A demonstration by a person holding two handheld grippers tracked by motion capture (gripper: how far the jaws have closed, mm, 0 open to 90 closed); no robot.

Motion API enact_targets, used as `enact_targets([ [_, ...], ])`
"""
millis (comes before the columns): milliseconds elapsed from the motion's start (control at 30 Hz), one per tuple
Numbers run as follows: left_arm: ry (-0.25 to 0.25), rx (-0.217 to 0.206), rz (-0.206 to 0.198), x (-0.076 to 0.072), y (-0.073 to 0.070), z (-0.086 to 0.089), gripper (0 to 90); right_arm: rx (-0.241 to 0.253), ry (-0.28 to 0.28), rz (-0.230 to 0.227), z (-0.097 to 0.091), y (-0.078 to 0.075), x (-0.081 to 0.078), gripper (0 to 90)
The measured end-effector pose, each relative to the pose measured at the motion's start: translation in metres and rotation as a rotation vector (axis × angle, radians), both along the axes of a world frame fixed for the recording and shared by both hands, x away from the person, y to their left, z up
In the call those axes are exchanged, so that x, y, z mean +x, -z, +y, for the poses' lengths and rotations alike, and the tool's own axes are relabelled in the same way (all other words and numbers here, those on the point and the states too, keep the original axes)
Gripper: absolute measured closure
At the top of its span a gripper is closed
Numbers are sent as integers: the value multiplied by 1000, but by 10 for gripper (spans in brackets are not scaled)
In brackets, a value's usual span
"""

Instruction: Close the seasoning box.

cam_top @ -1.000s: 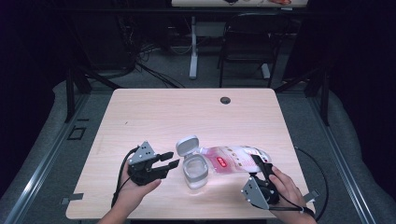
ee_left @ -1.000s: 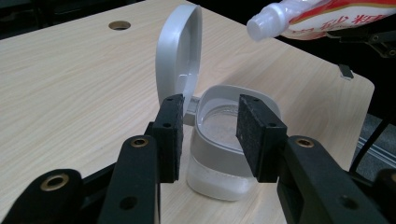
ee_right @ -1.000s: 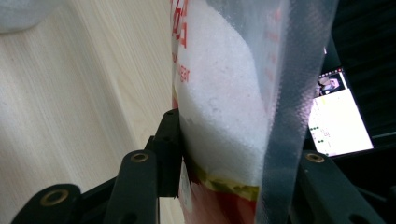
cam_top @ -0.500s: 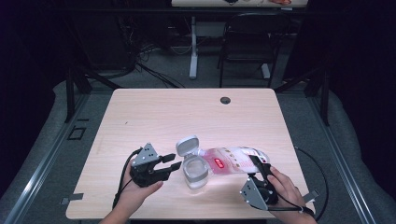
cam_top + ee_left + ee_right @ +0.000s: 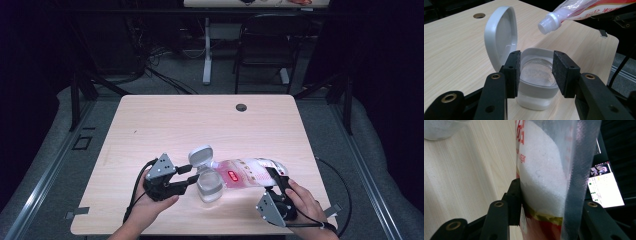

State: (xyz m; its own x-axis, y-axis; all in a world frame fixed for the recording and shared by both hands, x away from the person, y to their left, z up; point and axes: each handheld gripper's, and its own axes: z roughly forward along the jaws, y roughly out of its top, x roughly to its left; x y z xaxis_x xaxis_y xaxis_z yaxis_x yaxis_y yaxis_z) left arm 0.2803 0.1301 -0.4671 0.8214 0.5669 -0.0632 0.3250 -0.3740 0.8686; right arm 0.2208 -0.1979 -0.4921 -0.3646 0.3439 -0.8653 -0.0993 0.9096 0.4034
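High view: on the surface point(image 5: 150, 125), the right gripper point(image 5: 276, 187) holds a sugar pouch point(image 5: 250, 172) tipped toward an open jar point(image 5: 210, 186).

Left gripper view: the left gripper point(image 5: 536, 71), jaws just opening, flanks the jar without pressing.

Right gripper view: jaws clamp the pouch; pouring likely needs more tilt.

Pouch point(image 5: 250, 173) right of jar point(image 5: 210, 187); spout point(image 5: 549, 22) above jar's open lid point(image 5: 200, 155).

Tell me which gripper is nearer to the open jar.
Left. The left gripper has its fingers on either side of the jar rim. The right gripper is off to the jar's side, clamping the tilted pouch by its far end.
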Motion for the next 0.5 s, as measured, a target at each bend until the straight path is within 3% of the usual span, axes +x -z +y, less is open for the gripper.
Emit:
enact_targets([
  [367,19,27,-31,3,-1,-15,531,9,-13,0,2,1,0,581],
  [500,24,54,-57,3,-2,-24,522,13,-20,0,3,2,0,581],
])
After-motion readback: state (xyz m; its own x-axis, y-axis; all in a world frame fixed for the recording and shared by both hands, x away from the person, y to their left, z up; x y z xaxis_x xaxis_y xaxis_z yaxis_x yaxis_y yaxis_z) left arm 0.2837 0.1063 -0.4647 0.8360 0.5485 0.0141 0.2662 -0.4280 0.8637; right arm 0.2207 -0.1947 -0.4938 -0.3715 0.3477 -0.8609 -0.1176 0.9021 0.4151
